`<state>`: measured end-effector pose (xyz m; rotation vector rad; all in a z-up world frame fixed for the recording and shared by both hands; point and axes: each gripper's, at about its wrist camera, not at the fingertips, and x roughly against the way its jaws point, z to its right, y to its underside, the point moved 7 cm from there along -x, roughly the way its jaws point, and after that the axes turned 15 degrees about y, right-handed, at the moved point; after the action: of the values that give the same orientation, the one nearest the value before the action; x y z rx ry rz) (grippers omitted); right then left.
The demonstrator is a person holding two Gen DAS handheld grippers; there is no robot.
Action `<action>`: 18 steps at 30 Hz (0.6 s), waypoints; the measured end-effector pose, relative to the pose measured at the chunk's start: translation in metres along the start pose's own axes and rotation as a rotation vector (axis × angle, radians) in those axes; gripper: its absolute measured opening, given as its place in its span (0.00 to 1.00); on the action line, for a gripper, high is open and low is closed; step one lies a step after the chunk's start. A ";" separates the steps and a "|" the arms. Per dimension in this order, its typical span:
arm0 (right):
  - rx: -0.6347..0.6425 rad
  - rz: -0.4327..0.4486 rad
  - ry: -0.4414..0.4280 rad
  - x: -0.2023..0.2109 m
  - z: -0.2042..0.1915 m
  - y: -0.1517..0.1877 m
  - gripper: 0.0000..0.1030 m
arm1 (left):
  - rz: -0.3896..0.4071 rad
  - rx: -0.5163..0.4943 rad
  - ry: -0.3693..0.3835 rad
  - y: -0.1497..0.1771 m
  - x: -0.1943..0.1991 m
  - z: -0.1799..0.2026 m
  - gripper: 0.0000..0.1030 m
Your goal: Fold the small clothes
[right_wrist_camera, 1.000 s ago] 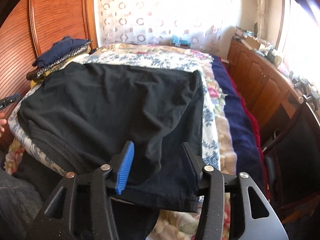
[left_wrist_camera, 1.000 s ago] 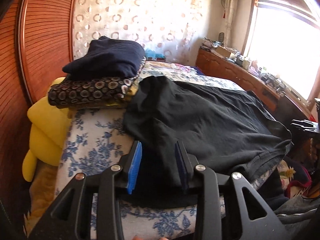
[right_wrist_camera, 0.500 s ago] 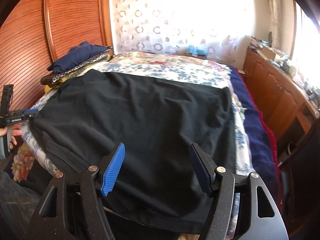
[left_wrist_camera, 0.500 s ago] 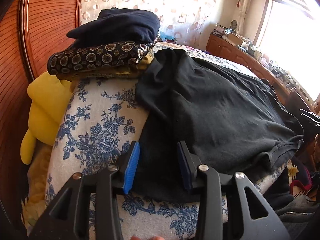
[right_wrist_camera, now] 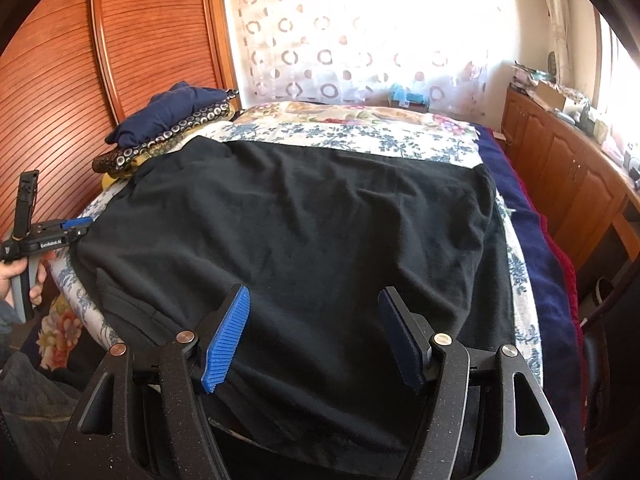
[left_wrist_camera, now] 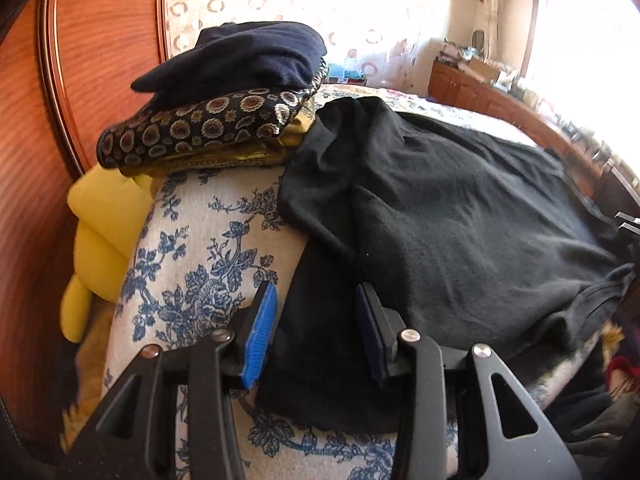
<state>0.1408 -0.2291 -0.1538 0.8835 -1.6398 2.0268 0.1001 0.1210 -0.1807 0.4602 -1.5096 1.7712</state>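
bed: the floral bedspread [right_wrist_camera: 352, 136] is my worktable and my landmark, chosen because it gives a wide flat surface to spread a garment on

black shirt: the black shirt [right_wrist_camera: 304, 232] lies opened out across the middle of the bed, front hem hanging over the near edge toward me, so every side can be reached for a fold

finished pile: a dark blue garment [left_wrist_camera: 244, 60] sits on a circle-patterned one [left_wrist_camera: 200, 128] at the head corner of the bed by the wooden headboard, I'd say parked there to keep the folding area free

yellow cushion: the yellow cushion [left_wrist_camera: 100, 232] is wedged off the bed's side under that pile, out of play

right gripper: my right gripper [right_wrist_camera: 316, 334] hovers over the shirt's near hem at the foot edge of the bed, jaws have just been spreading and stand wide with cloth below them but nothing pinched

left gripper: my left gripper [left_wrist_camera: 316, 324] is at the bed's side edge over the shirt's sleeve end, jaws have just been easing apart, part spread, pads straddling the fabric and not pressing it

next: I reckon both sets of jaws are lining up on edges to lift and fold
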 end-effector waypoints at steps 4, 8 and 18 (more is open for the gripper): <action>0.002 -0.009 -0.006 -0.007 -0.003 0.001 0.66 | 0.006 0.018 0.006 -0.001 0.000 -0.002 0.40; 0.006 -0.014 -0.011 -0.011 -0.006 0.002 0.66 | 0.006 0.050 0.085 0.000 0.004 -0.005 0.40; 0.003 -0.022 -0.017 -0.017 -0.007 0.006 0.66 | 0.019 0.272 0.384 0.000 0.014 -0.017 0.40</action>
<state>0.1478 -0.2218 -0.1703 0.9185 -1.6297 2.0129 0.0941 0.1417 -0.1756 0.2188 -1.0174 1.9569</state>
